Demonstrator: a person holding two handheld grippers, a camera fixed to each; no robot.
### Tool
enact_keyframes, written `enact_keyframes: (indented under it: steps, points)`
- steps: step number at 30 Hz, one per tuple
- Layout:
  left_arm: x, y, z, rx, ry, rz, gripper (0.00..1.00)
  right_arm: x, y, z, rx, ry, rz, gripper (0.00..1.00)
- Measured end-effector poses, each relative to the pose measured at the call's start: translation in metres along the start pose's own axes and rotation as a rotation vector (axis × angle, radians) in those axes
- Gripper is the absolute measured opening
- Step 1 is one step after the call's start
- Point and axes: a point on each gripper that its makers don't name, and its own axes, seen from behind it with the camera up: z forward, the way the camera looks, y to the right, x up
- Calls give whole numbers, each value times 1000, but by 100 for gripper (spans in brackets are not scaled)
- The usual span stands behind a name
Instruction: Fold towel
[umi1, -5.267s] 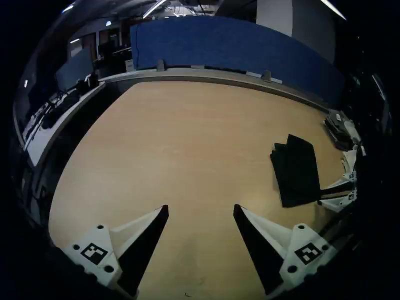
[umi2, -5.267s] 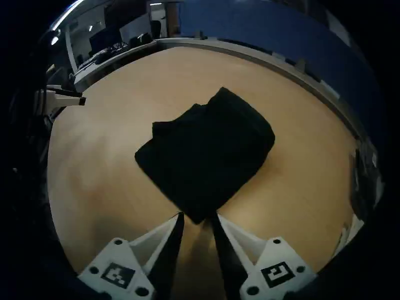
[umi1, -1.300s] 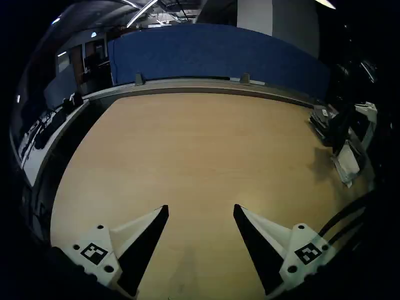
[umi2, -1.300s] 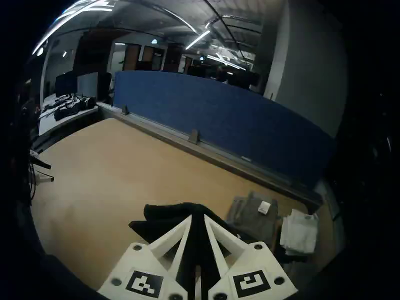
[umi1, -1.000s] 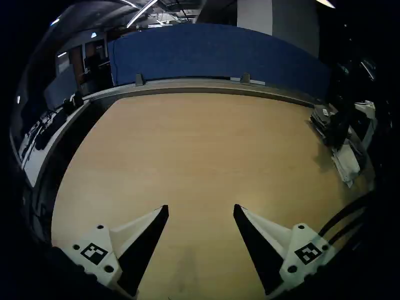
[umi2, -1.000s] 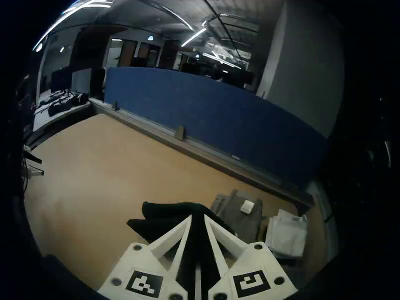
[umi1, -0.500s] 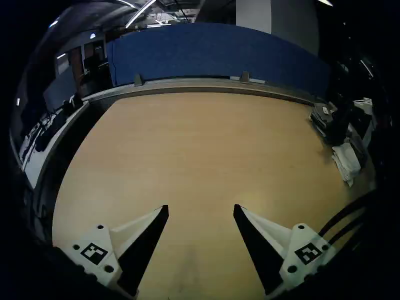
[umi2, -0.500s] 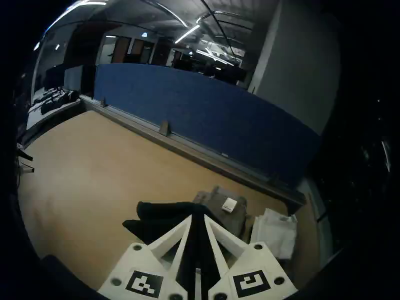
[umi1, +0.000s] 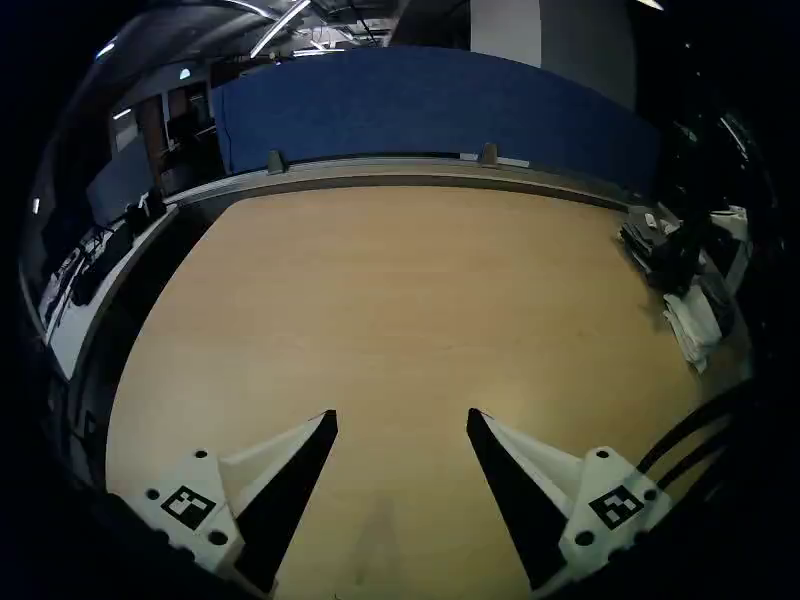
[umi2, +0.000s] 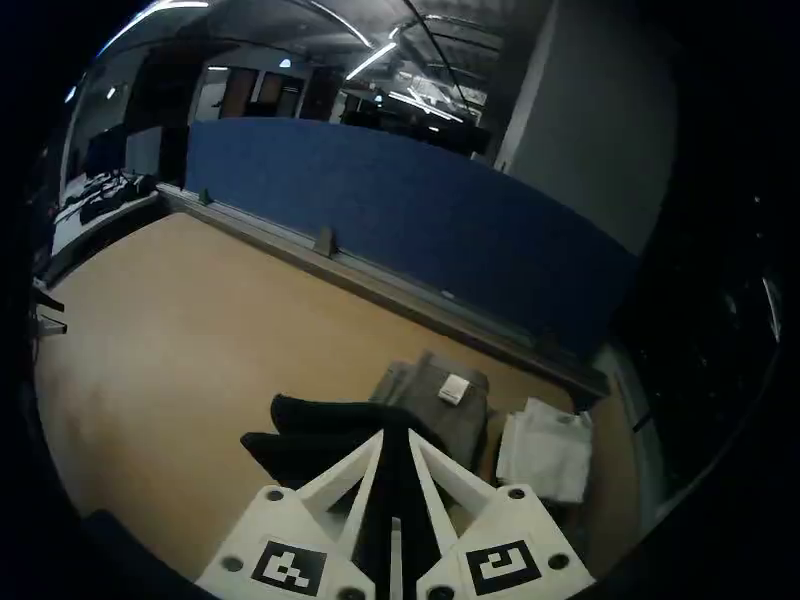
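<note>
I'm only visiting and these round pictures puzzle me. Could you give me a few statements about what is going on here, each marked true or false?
1. The right hand-held gripper is shut on a black folded towel. True.
2. The left hand-held gripper holds a white cloth. False: it is open, with nothing between its fingers, over the light wooden table.
3. A grey folded towel lies beside a white folded towel. True.
4. A red wall stands behind the table. False: a blue fabric partition stands there.
</note>
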Motion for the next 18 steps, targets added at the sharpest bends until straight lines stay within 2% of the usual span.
enact_keyframes:
  steps: [6, 18]
  points:
    - [2, 4, -1, -4, 0, 11, 97, -35, 6, -16, -19, -34, 46, 2]
    - [3, 11, -1, -17, 1, 26, 97, -125, 15, -54, -81, -127, 187, 2]
